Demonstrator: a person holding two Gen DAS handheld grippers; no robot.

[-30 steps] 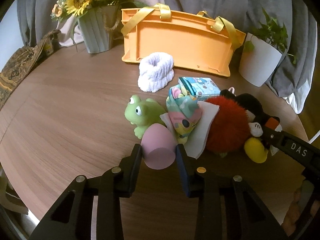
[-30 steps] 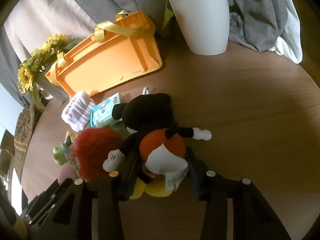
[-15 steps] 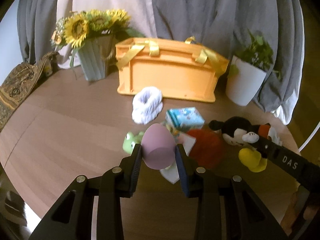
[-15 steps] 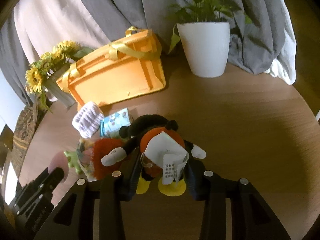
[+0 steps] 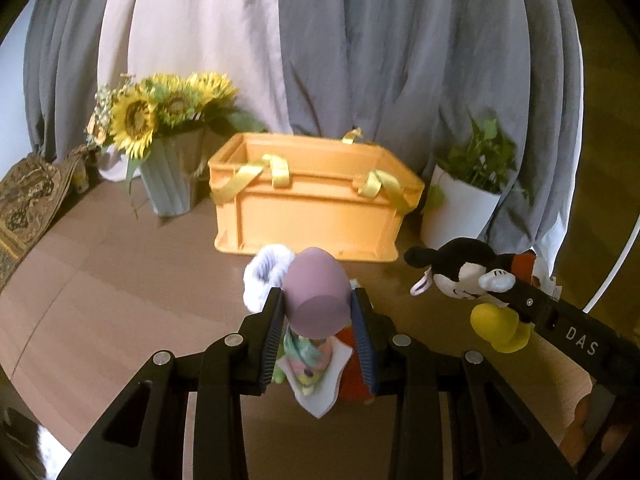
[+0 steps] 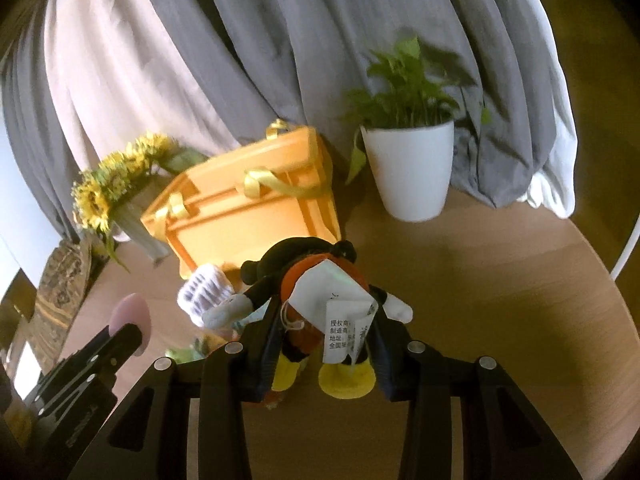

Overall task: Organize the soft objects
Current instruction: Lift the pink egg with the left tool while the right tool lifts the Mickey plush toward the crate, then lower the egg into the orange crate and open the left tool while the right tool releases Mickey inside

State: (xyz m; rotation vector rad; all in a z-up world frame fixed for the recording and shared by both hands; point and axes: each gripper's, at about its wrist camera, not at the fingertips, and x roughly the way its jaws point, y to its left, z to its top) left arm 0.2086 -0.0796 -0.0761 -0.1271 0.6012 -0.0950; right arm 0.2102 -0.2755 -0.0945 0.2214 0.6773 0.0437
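My left gripper (image 5: pixel 317 312) is clamped on a pink egg-shaped sponge (image 5: pixel 316 296), blunt flat end toward the camera, both fingers (image 5: pixel 272 332) pressed against its sides. It hangs above the wooden table (image 5: pixel 100 292), not touching it.

Far left of my left tool, a patterned cloth (image 5: pixel 24 200) at the table edge. Ahead-left, a ribbed vase of sunflowers (image 5: pixel 168 184). Straight ahead, an orange crate (image 5: pixel 312 212) with yellow ribbon handles, open top, inside not visible from here. Just behind the sponge, a white fluffy knit piece (image 5: pixel 260 276) on the table. Below my fingers, a pile: pastel printed soft toy (image 5: pixel 308 356) on a white flat piece (image 5: pixel 324 384), something red (image 5: pixel 352 376) beside it, partly hidden.

Right of my left tool, the Mickey plush (image 5: pixel 464 272) hangs in the air, held by my right gripper (image 6: pixel 325 332). In the right wrist view its jaws are closed on the plush's orange body, head pointing away, yellow feet toward the camera, white printed tag (image 6: pixel 340 332) dangling over the back. Plush is clear of the table, in front of the crate's right end.

Ahead-right of the crate, a white pot with a green plant (image 6: pixel 412 172). Grey and pale curtains (image 5: pixel 360 60) behind everything. At the left edge of the right wrist view, my left tool shows with the pink sponge tip.
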